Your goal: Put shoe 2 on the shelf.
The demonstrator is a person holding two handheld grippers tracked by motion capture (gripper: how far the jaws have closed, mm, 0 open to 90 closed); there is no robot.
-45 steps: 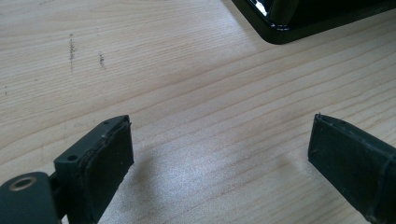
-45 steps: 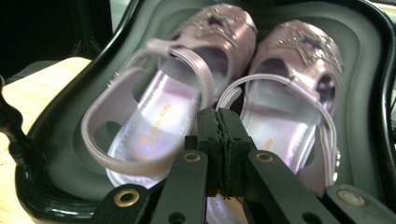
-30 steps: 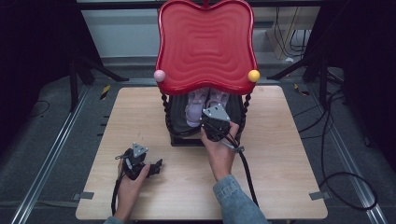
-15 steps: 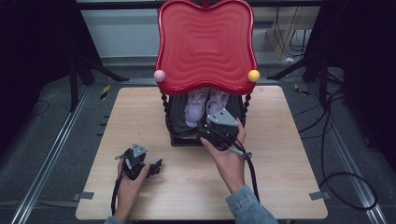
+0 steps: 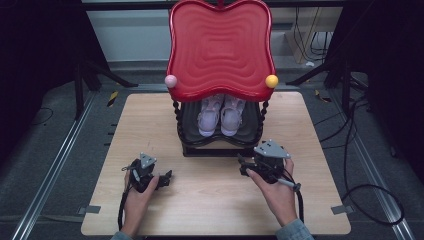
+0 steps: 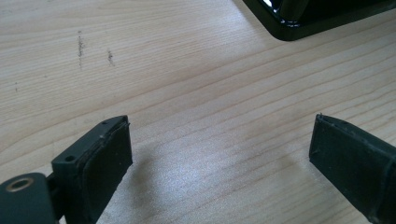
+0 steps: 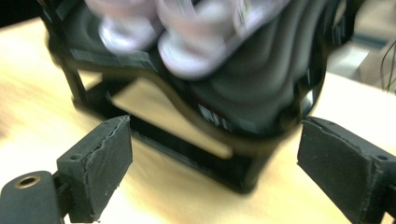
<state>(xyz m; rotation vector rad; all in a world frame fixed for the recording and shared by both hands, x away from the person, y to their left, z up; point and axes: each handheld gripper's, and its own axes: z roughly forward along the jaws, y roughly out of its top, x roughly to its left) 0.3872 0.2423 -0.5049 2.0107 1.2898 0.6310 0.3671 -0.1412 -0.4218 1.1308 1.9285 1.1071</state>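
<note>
A pair of pale pink shoes (image 5: pixel 220 117) stands side by side on the black lower shelf (image 5: pixel 190 131) of a small rack, under its red wavy top shelf (image 5: pixel 220 45). My right gripper (image 5: pixel 241 167) lies low over the table just in front of the rack's right corner. It is open, its jaws have just been opening, and nothing is between them. In the right gripper view the gripper (image 7: pixel 215 158) faces the blurred shoes (image 7: pixel 187 37) and the rack's black frame (image 7: pixel 224 168). My left gripper (image 5: pixel 167 177) rests open on the wood at the front left, with bare board between its jaws (image 6: pixel 219 158).
The rack stands at the back middle of a wooden table (image 5: pixel 150 125). A pink ball (image 5: pixel 171 81) and a yellow ball (image 5: pixel 271 81) cap its front posts. The rack's black base corner (image 6: pixel 299 23) lies ahead of my left gripper. Cables (image 5: pixel 360 150) trail over the floor on the right.
My right gripper has drawn back from the lower shelf by the shoes, down and to the right onto the table, with its jaws now wider apart. The left hand has kept still.
</note>
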